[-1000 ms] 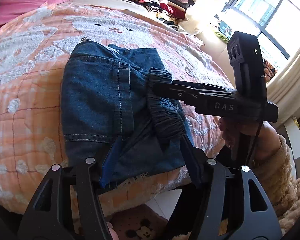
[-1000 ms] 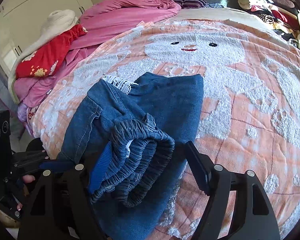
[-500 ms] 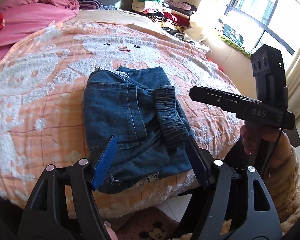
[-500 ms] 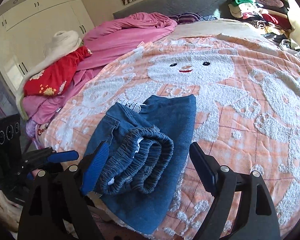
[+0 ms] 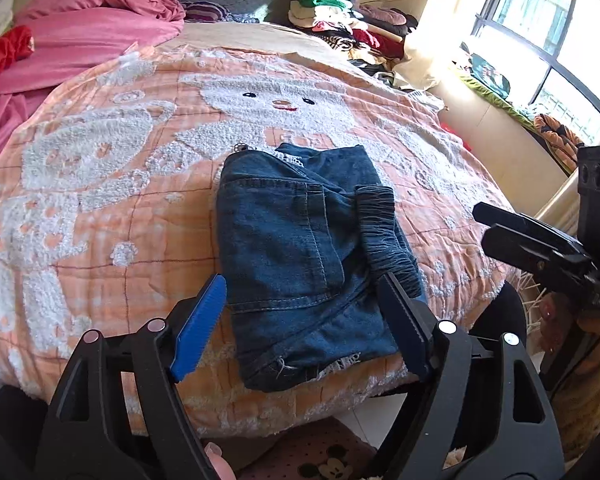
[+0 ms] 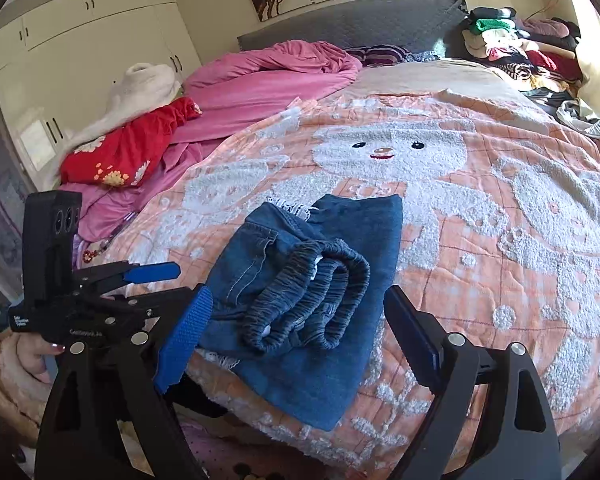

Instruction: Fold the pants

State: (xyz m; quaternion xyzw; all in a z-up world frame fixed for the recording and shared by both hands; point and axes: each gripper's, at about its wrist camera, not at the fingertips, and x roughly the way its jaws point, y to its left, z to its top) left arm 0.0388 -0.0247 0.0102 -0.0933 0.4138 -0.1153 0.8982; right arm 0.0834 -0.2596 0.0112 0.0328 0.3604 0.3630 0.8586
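Note:
The folded blue denim pants [image 5: 292, 240] lie flat on the peach bear-pattern blanket [image 5: 100, 208], near the bed's front edge. Their gathered elastic waistband [image 6: 312, 300] is doubled on top. My left gripper [image 5: 300, 292] hovers just short of the near hem, its jaws opening and its pads off the cloth. My right gripper [image 6: 298, 296] hangs over the waistband end, jaws also opening, touching nothing. Each gripper shows in the other's view: the right gripper [image 5: 482, 222] off to the right of the pants, the left gripper [image 6: 168, 282] at their left, held by a hand [image 6: 32, 356].
A pink duvet [image 6: 268, 76] and a red garment [image 6: 128, 152] are heaped at the far left of the bed. A pile of clothes [image 5: 340, 20] sits by the headboard. A window [image 5: 540, 32] is at the right. A cartoon-mouse rug [image 5: 324, 464] lies on the floor below the bed edge.
Both grippers have drawn back and upward from the pants while their jaws spread wider. The right gripper's fingers have come off the waistband. The pants stay lying on the blanket.

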